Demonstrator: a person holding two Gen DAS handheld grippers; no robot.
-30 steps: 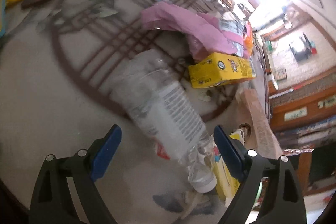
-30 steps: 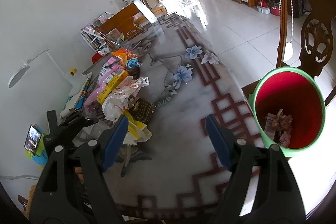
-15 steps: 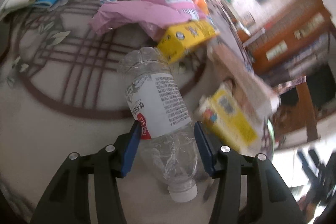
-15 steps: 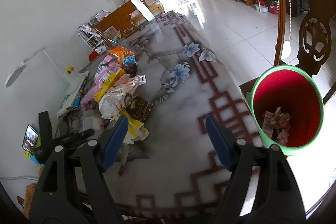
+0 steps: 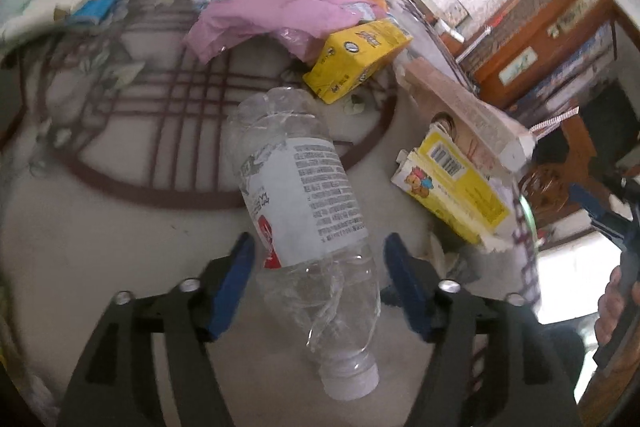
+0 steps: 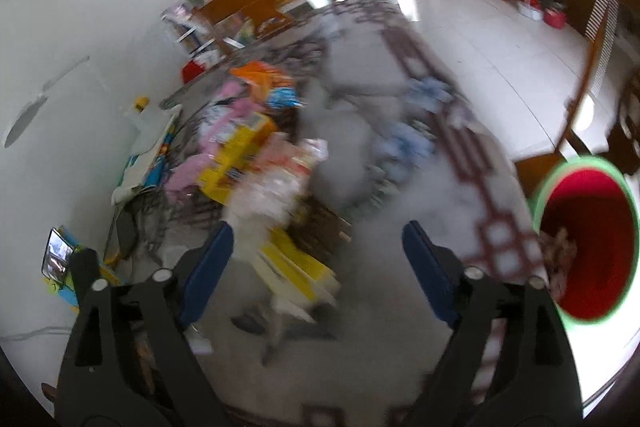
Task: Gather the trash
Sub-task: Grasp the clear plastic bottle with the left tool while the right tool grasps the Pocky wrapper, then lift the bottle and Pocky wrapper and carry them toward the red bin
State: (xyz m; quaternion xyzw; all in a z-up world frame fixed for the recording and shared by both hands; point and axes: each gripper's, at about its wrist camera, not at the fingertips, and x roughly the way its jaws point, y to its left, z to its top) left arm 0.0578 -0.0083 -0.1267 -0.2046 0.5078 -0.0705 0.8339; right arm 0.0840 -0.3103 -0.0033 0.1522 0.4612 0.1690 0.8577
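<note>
- The bottle [image 5: 304, 211] lay on the table [image 5: 80, 227] between the blue pads of the left gripper [image 5: 318, 287], its long axis running near to far, cap nearest and base tipped slightly left
- The left jaws had just been opening and stood apart, a gap showing on each side of the bottle, so nothing was clamped
- The right gripper [image 6: 316, 267] was spread wide with nothing between its pads; its jaws had just been opening over bare table, in a blurred view
- The left hand was clearly nearer the bottle
- Just right of the bottle lay a yellow carton [image 5: 452, 195]; farther off, a yellow box [image 5: 356, 63] and pink wrapper [image 5: 264, 19]
- The bin [image 6: 588, 239] stood beyond the table's right edge, with scraps inside
- Probably only the carton crowded the right pad
</note>
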